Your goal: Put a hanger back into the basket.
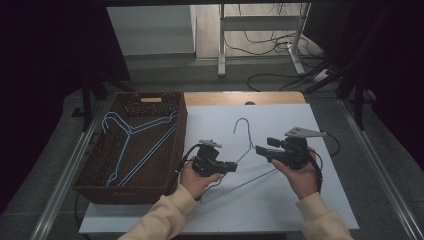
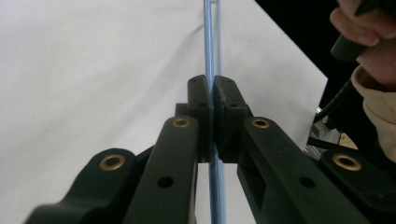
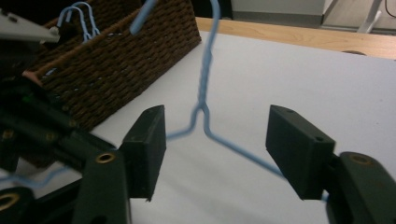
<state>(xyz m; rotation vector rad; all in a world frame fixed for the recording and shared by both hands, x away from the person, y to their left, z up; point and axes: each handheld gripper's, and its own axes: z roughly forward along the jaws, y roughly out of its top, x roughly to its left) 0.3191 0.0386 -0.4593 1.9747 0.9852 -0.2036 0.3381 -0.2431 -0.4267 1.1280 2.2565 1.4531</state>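
White sheeting covers the worktop (image 1: 280, 200), which stands in a dim room with cables strewn on the floor behind it. At its left edge sits a brown wicker basket (image 1: 176, 131) that already holds blue wire hangers (image 1: 131, 134). One more blue wire hanger (image 1: 248, 155) lies out on the sheet between the two hands, its hook pointing away from the person.

The left gripper (image 2: 213, 98) is clamped on this hanger's wire, pads pressed tight against the thin rod. The right gripper (image 3: 215, 144) has its jaws spread wide, with the hanger's twisted neck in the gap between them but untouched by either pad.

With only one narrow pinch point, I judge the hanger likely to swing or rotate about the left grip when lifted. Its hook or free arm could then catch on the basket's rim or tangle with the hangers inside. The slick wire may also slide through the pads.
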